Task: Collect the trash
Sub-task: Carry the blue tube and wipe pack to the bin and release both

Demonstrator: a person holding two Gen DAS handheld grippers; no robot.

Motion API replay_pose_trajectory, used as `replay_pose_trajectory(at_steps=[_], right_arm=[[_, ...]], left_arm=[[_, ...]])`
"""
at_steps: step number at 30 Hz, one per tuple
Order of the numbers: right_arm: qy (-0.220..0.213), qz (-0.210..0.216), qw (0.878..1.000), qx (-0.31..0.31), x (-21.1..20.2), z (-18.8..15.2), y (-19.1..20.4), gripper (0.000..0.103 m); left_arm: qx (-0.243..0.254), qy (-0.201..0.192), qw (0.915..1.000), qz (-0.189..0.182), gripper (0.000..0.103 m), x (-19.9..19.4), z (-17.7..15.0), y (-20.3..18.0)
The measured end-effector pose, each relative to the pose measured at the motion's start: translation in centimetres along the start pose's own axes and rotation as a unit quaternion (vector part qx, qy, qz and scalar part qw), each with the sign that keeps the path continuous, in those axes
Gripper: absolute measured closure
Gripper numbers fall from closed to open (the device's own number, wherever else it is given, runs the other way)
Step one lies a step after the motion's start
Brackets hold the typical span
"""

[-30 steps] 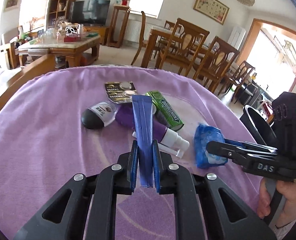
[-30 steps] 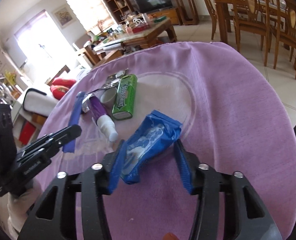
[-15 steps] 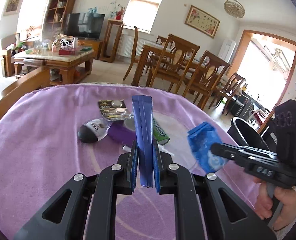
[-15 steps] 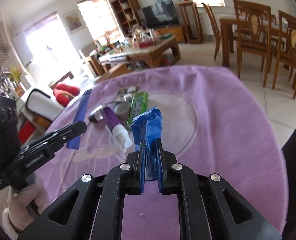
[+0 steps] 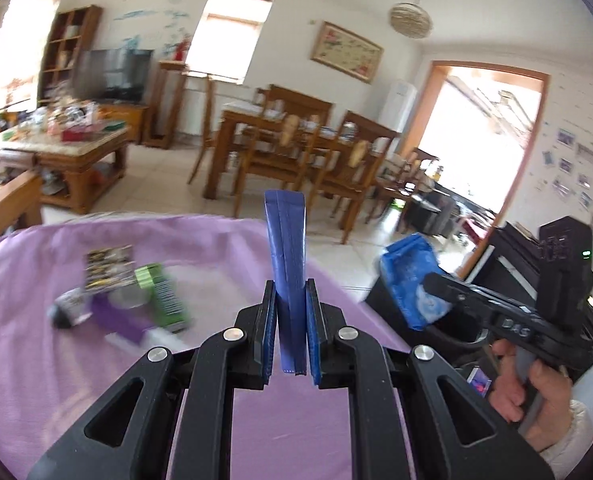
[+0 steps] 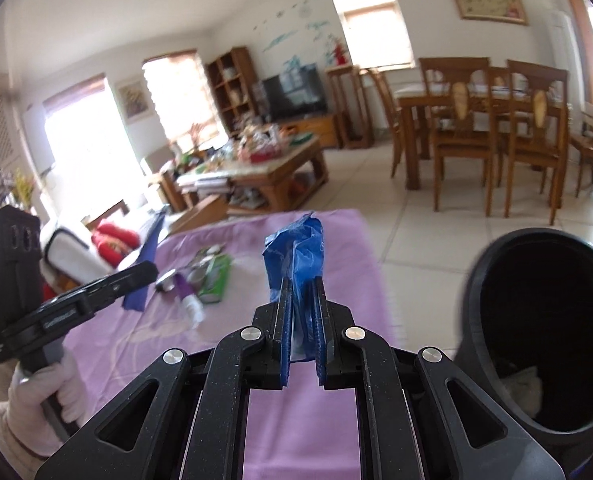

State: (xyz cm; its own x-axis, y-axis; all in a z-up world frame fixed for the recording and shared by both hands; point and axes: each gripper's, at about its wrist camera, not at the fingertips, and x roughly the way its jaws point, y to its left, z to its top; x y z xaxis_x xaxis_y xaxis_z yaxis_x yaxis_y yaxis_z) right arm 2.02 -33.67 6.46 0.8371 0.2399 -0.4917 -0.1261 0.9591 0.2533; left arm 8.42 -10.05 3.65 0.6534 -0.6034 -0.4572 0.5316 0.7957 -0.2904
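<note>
**Two wrappers lifted clear of the table, on their way to the bin**

Nearest the onlooker, the left tool (image 5: 289, 332) is clamped on a long dark-blue wrapper (image 5: 285, 256). It is gripped near its lower end, so the free length stands up and away from the purple cloth (image 5: 76, 380) rather than dragging across it. The right tool (image 6: 300, 332) is closed on a crumpled light-blue packet (image 6: 296, 252); its jaws have just been closing, and the packet now sits pinched between the pads with its bulk bunched above them. Holding each piece by one end keeps the fingers clear of the table and leaves the loose part free to drop away on release.

Just beside the right tool, off the table's edge, stands the black bin (image 6: 492, 280), mouth tilted toward the holder and some pale waste visible at the bottom. Its place close to the table edge probably serves to shorten each carry. In the left wrist view the packet hangs beside the bin's rim, not yet over its mouth.

Farther off, on the cloth, lie the remaining items, bunched together: a green box (image 5: 164, 300), a purple spray bottle (image 5: 124, 322), a dark-capped roll-on (image 5: 66, 308) and a battery card (image 5: 108, 264). Whether any of these counts as trash cannot be told from here.
</note>
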Motion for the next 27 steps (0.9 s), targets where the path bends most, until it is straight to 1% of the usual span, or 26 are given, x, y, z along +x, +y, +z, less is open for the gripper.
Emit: replay_pose_trajectory(at_steps=[3,6,7,9,10,12,15,18,21,25,27], right_arm=[[-0.017,-0.016,0.999,0.025,-2.2,0.0,-3.8,0.093],[-0.033,-0.034,0.998,0.051,-4.3,-0.1,-7.8,0.093],[-0.037,-0.040,0.997,0.059,-5.0,-0.2,-9.2,0.093],[-0.047,-0.052,0.995,0.073,-6.4,-0.5,-11.7,0.093],[-0.052,-0.059,0.994,0.082,-7.2,-0.6,-13.2,0.093],[-0.058,-0.070,0.991,0.097,-8.5,-1.2,-15.8,0.093],[-0.063,-0.085,0.987,0.121,-9.8,-2.1,-19.5,0.093],[-0.065,-0.096,0.983,0.142,-10.9,-3.1,-22.4,0.093],[-0.062,-0.102,0.980,0.161,-11.2,-4.3,-24.9,0.093],[-0.053,-0.101,0.977,0.178,-11.4,-5.7,-26.9,0.093],[-0.049,-0.100,0.976,0.188,-11.1,-6.1,-27.7,0.092]], left_arm=[[0.017,0.003,0.9995,-0.025,0.089,1.3,0.4,-3.3],[0.036,0.014,0.9981,-0.049,0.088,3.4,0.5,-6.8],[0.042,0.022,0.9970,-0.062,0.088,4.7,0.5,-8.4],[0.048,0.032,0.9953,-0.078,0.088,6.1,0.4,-10.3],[0.054,0.039,0.9938,-0.089,0.088,7.3,0.3,-11.8],[0.064,0.049,0.9918,-0.099,0.089,8.9,-0.1,-13.6],[0.078,0.075,0.9871,-0.118,0.088,11.7,-1.0,-16.7],[0.088,0.096,0.9834,-0.126,0.089,13.9,-1.9,-18.6],[0.096,0.113,0.9803,-0.130,0.089,15.4,-2.7,-19.6],[0.113,0.132,0.9771,-0.123,0.088,17.2,-3.7,-20.9],[0.123,0.136,0.9765,-0.113,0.086,17.4,-4.2,-21.3]])
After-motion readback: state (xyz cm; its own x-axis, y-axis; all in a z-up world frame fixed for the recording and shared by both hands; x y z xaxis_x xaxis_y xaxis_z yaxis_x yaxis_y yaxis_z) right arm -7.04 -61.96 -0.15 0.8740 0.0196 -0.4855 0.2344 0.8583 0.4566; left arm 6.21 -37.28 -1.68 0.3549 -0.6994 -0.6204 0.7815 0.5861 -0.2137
